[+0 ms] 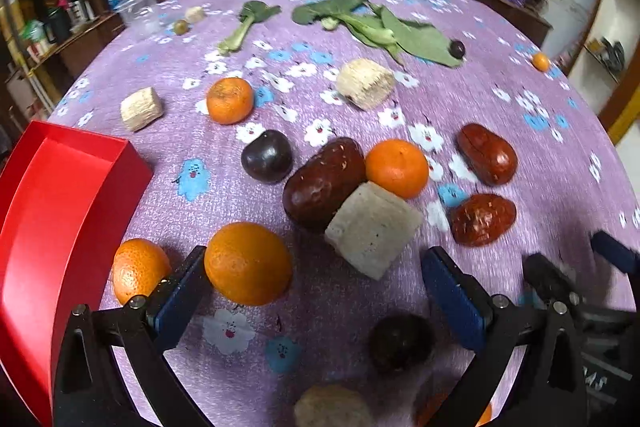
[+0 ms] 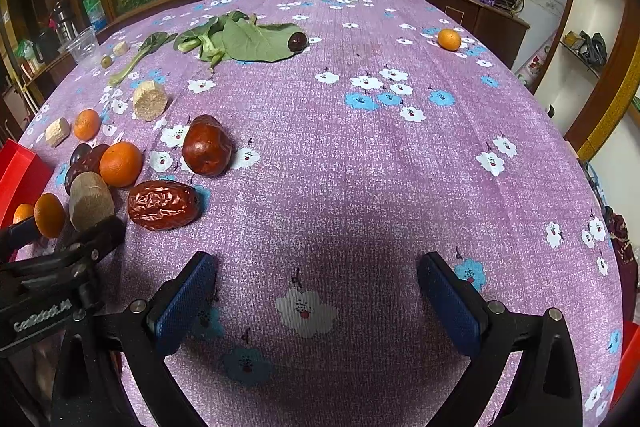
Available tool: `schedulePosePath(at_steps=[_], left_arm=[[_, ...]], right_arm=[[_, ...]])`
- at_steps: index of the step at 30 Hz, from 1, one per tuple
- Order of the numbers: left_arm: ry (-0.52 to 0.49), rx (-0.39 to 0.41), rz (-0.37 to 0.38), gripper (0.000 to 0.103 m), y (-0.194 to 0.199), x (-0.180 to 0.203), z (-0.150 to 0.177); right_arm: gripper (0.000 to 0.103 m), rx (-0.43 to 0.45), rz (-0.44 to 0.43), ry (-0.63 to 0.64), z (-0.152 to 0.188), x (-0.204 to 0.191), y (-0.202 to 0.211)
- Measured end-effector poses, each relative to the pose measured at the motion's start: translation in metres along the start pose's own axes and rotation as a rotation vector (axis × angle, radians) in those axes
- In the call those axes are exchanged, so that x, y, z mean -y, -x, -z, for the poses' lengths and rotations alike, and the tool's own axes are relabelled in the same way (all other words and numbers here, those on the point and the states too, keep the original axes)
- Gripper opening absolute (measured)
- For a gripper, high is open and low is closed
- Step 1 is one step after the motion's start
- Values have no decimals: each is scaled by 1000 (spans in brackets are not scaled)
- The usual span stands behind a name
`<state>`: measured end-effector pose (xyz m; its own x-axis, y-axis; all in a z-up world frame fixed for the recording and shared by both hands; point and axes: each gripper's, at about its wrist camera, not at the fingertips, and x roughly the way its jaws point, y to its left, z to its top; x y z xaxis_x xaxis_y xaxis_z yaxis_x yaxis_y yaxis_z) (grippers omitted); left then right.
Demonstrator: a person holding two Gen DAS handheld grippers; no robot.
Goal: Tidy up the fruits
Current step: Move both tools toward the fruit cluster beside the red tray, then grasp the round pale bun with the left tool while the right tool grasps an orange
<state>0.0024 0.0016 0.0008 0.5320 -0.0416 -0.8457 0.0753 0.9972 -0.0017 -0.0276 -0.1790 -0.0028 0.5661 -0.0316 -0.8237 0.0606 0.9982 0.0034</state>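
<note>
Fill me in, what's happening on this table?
A person with two handheld grippers is sorting fruit on a floral tablecloth. The left gripper is open, jaws either side of an orange next to the red box, which looks empty as far as it shows. The right gripper is open over bare cloth, holding nothing. Oranges, dates, dark plums, greens and pale chunks lie scattered.

Dim indoor light, soft shadows under jaws, fisheye warp w/ dark corners, slight blur.
</note>
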Motion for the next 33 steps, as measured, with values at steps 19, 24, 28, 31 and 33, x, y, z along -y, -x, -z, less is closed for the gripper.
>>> schedulePosePath(at_steps=[19, 24, 28, 31, 33], left_arm=[[85, 208, 83, 93, 102, -68, 54], [89, 262, 84, 93, 123, -74, 59], [83, 290, 84, 93, 134, -76, 64], [74, 310, 74, 93, 140, -76, 69], [70, 319, 70, 93, 143, -76, 72]], right_arm=[[102, 230, -74, -13, 36, -35, 98], [102, 273, -69, 36, 42, -54, 114], [102, 288, -76, 41, 47, -60, 120], [102, 286, -82, 42, 50, -62, 120], [102, 285, -85, 47, 53, -64, 120]])
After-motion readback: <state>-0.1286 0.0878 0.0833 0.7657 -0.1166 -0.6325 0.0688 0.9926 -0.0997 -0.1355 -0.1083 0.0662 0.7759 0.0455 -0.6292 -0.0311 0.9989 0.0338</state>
